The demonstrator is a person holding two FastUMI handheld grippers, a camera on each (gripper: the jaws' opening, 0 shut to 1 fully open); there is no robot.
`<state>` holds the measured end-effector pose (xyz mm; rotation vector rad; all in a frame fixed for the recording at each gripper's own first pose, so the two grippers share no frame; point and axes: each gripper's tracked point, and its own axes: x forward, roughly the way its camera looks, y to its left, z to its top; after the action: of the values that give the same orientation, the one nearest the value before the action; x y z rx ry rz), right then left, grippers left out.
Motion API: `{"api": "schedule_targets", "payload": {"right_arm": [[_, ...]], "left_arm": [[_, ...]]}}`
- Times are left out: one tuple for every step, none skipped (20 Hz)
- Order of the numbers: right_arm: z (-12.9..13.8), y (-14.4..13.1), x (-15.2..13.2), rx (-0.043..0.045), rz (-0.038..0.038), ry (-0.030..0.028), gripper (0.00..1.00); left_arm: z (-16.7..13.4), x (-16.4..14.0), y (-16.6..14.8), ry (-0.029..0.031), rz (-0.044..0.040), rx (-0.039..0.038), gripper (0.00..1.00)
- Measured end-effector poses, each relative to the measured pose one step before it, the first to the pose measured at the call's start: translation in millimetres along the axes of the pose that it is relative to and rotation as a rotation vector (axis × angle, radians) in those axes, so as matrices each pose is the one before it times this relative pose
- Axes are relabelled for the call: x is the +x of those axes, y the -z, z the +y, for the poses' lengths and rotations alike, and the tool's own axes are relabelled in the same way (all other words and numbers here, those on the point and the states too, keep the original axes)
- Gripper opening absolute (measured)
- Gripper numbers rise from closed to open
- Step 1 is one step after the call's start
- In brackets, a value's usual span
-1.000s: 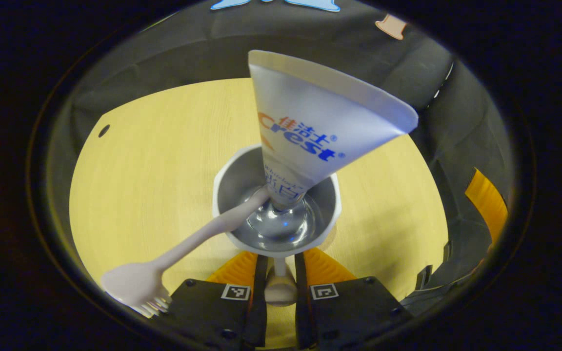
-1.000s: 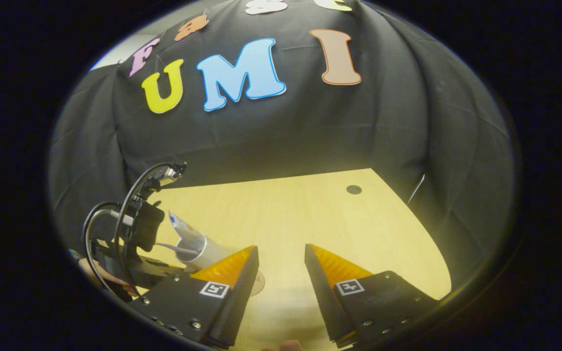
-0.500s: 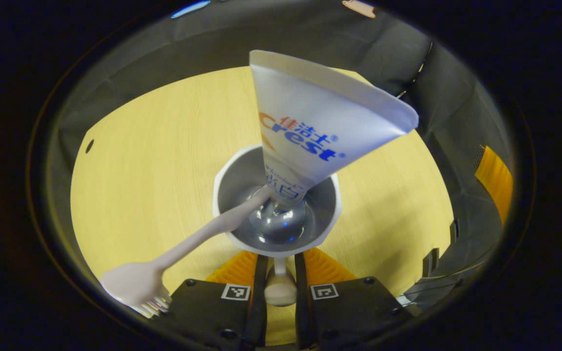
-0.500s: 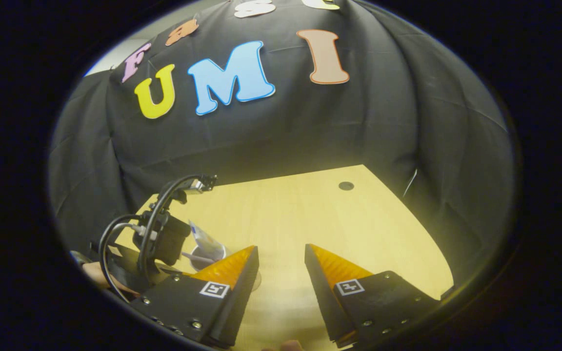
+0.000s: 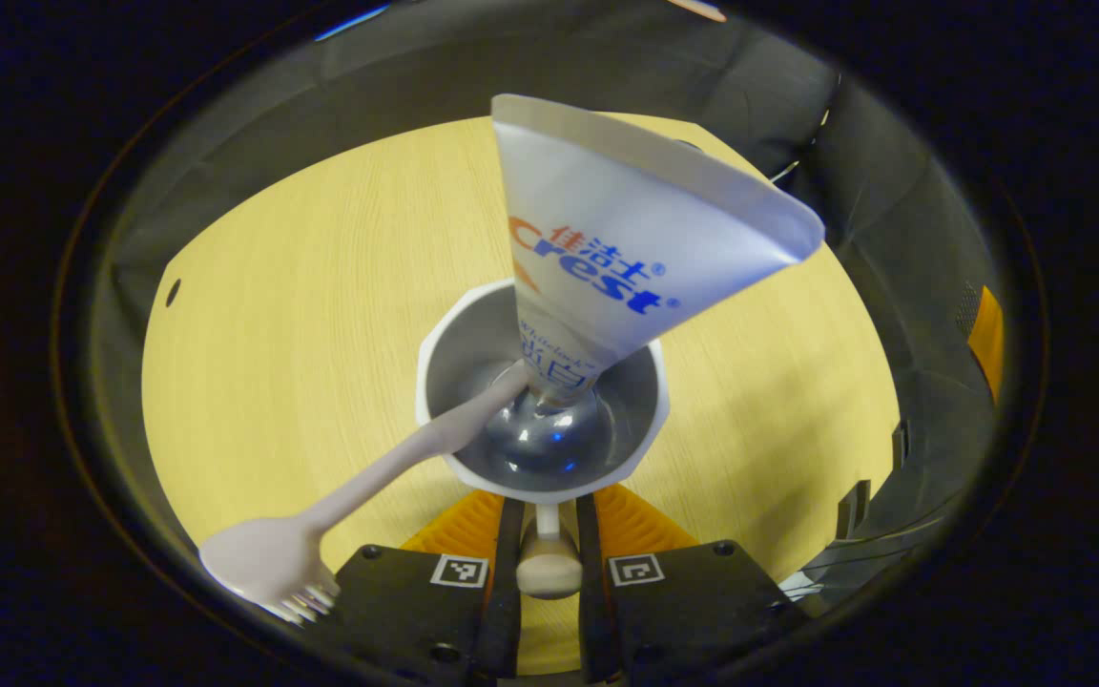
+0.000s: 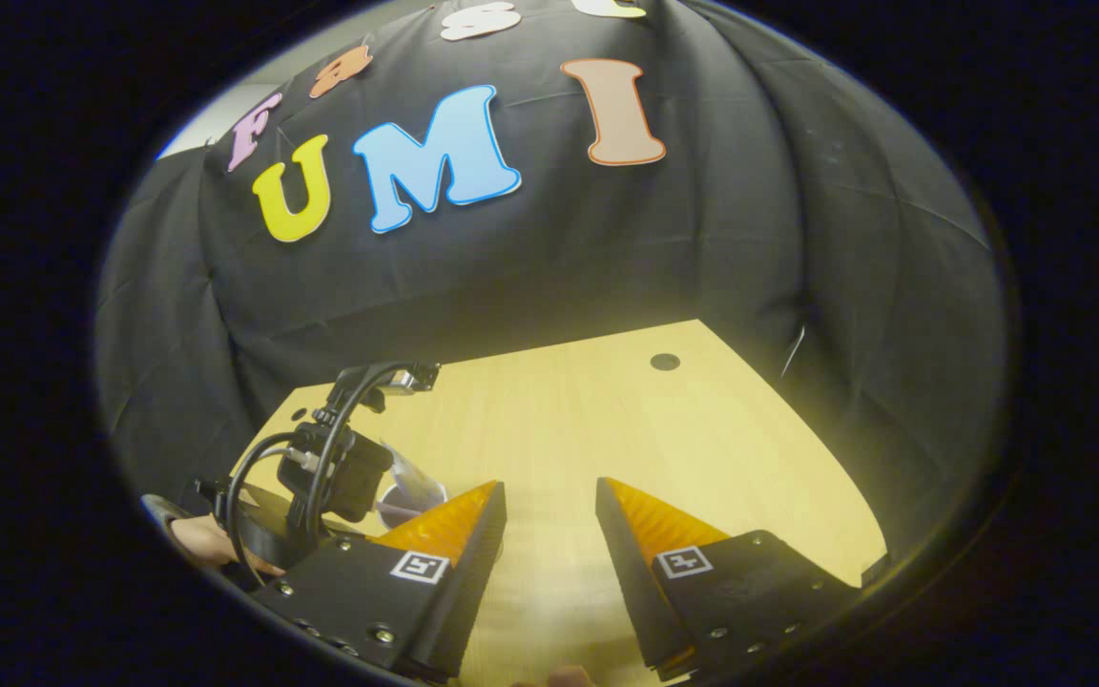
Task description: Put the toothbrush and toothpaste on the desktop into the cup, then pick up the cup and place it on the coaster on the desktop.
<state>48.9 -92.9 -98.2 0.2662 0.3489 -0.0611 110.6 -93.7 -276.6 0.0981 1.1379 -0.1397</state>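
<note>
Since a second ago, the desk has slid under the left tongs (image 5: 547, 515) while the cup (image 5: 542, 396) kept its place between them, so the cup is being carried. In the right gripper view the left tongs (image 6: 321, 477) and the hand (image 6: 196, 542) holding them sit lower and nearer than before.

Nearest in the left gripper view, the left tongs are pressed together on the cup's handle (image 5: 548, 558), both fingers against it. Just past the fingertips is the cup itself, seen from above. The toothbrush (image 5: 359, 482) leans out over the rim to the tongs' left, bristle end near the left finger. The toothpaste (image 5: 621, 243) stands cap-down in the cup, its flat end fanning up and away from the tongs.

Both items are in, so by my reading the step in hand is moving the cup to the coaster. I cannot pick the coaster out in either view. The next move calls for a level carry and a gentle set-down, since the tall tube and slanted brush could tip out.

The right tongs (image 6: 549, 515) are spread and hold nothing, low over the bare desk (image 6: 607, 420). Beyond them is a small dark hole (image 6: 665, 362) in the desk top, then the black cloth wall (image 6: 750, 239). Nothing stands in the cup's way on the visible desk.
</note>
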Motion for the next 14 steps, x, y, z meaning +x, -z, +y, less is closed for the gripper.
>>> {"api": "schedule_targets", "payload": {"right_arm": [[0.53,-0.54,0.10,0.00014,0.00197,-0.00337,0.65],[0.68,0.68,-0.04,-0.00213,0.00190,-0.00276,0.65],[0.56,-0.35,-0.43,-0.00392,0.00250,-0.00103,0.65],[0.61,-0.16,0.54,-0.00423,0.00194,-0.00121,0.65],[0.22,0.25,0.16,-0.00253,0.00509,0.00247,0.65],[0.07,1.33,0.23,-0.00155,0.00571,-0.00125,0.65],[1.10,0.02,-0.16,-0.00181,0.00307,-0.00350,0.65],[0.86,-0.36,-1.32,-0.00296,0.00061,-0.00302,0.65],[0.94,-1.96,-0.50,-0.00477,-0.00319,-0.00371,0.65],[0.38,-0.02,-0.93,-0.00742,-0.00250,-0.00261,0.65],[0.61,-1.56,-1.93,-0.00837,-0.00377,-0.00711,0.64],[1.01,-1.67,-1.82,-0.00748,-0.00802,-0.00719,0.65],[0.08,-3.16,-1.36,-0.00705,-0.01145,-0.00643,0.65],[1.09,-1.93,-3.24,-0.00788,-0.01283,-0.00874,0.65]], "left_arm": [[-0.47,0.37,0.76,-0.00414,0.00044,0.00176,0.33],[-0.91,1.96,0.12,0.00004,-0.00108,0.00524,0.32],[-0.32,0.26,0.78,0.00613,-0.00288,-0.00267,0.34],[1.40,-2.04,-1.62,0.00675,-0.00431,-0.00551,0.35],[0.28,1.22,-1.98,0.00606,-0.00556,-0.00754,0.40],[1.32,-2.39,-0.31,0.00477,-0.00344,-0.00210,0.35],[1.39,-3.18,-1.09,0.00418,-0.00650,-0.00666,0.39],[-1.95,-3.52,1.19,0.00756,-0.00924,-0.00360,0.44],[-1.06,-2.62,-0.31,0.00726,-0.01185,-0.00562,0.50],[-6.20,-3.29,0.22,0.01576,-0.01665,-0.00598,0.54],[-5.01,-3.19,-0.47,0.00494,-0.01610,-0.00484,0.66],[-1.98,-6.03,-1.04,0.00341,-0.02190,-0.00346,0.69],[-1.67,-6.75,-0.65,0.00336,-0.02080,-0.00515,0.75],[-0.76,-7.87,-0.50,-0.00059,-0.01966,-0.00507,0.80]]}}
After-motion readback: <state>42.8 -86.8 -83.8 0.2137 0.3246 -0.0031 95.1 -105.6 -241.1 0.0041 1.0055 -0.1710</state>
